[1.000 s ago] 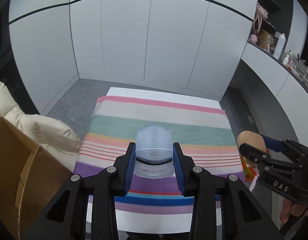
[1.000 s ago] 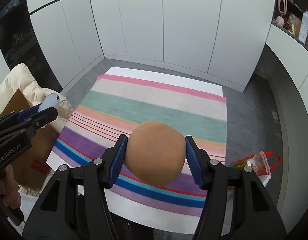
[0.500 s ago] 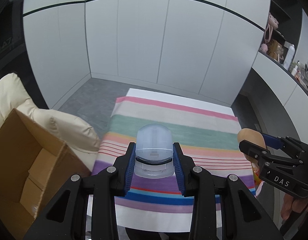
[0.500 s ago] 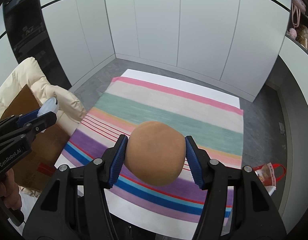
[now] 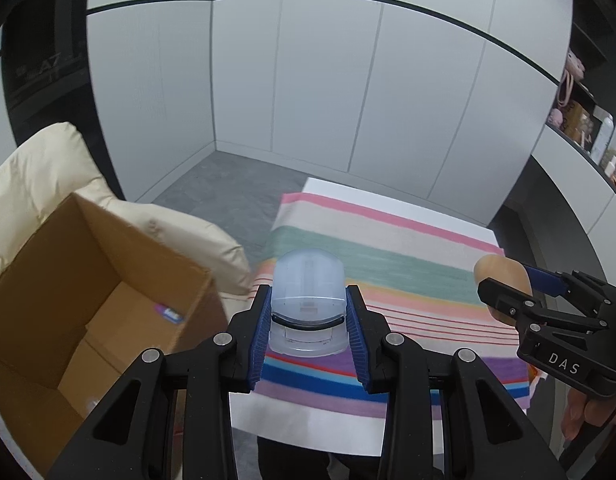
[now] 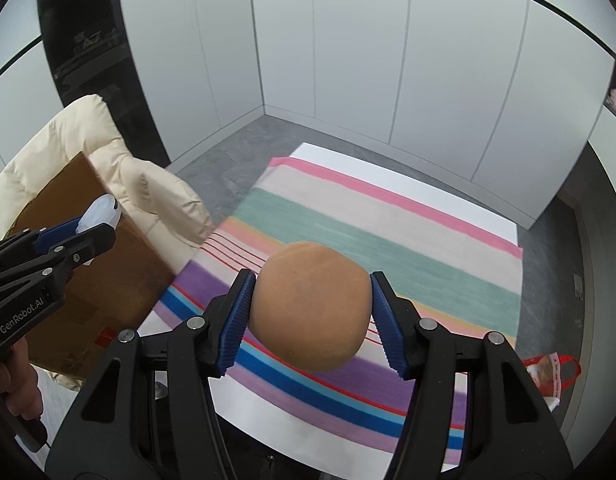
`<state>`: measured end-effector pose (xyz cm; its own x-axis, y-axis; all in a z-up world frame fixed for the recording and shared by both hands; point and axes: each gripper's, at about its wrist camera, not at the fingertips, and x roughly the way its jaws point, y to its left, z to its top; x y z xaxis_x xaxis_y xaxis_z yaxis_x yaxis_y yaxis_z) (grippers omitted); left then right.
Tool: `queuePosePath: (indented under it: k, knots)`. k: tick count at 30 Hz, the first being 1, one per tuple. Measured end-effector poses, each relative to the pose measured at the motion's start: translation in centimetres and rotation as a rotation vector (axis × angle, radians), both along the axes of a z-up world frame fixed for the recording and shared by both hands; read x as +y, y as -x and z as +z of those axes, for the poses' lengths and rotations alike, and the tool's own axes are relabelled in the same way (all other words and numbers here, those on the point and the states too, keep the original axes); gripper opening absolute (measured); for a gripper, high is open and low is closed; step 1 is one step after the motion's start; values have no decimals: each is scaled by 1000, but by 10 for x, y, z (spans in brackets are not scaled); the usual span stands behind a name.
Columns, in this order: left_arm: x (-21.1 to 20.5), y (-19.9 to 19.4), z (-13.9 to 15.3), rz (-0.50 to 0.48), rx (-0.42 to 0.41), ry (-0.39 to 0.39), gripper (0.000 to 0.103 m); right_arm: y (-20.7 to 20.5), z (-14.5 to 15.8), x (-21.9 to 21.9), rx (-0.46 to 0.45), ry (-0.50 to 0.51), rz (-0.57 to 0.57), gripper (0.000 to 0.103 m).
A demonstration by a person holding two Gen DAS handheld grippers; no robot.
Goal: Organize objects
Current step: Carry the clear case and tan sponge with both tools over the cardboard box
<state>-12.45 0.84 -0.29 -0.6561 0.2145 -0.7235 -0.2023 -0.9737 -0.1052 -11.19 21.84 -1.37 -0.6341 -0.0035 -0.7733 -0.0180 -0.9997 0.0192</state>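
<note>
Cardboard box stood open off the striped surface's left edge; tilted downward, left tongs clamped a translucent blue container, right tongs a brown ball.

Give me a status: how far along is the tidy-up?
Done: the striped cloth looks clear of loose items. In hand: left tongs grip a translucent pale-blue plastic item; right tongs grip a round brown ball. Left: neither is in the open cardboard box yet, where little shows. A red-handled bag sits beside the cloth.
</note>
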Motion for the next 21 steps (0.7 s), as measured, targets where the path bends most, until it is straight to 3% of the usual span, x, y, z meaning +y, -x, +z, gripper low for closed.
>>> queuePosePath:
  k: [21]
  knots:
    - [-103, -11, 1, 184, 1, 14, 36, 28, 8, -107, 35, 12, 180, 60]
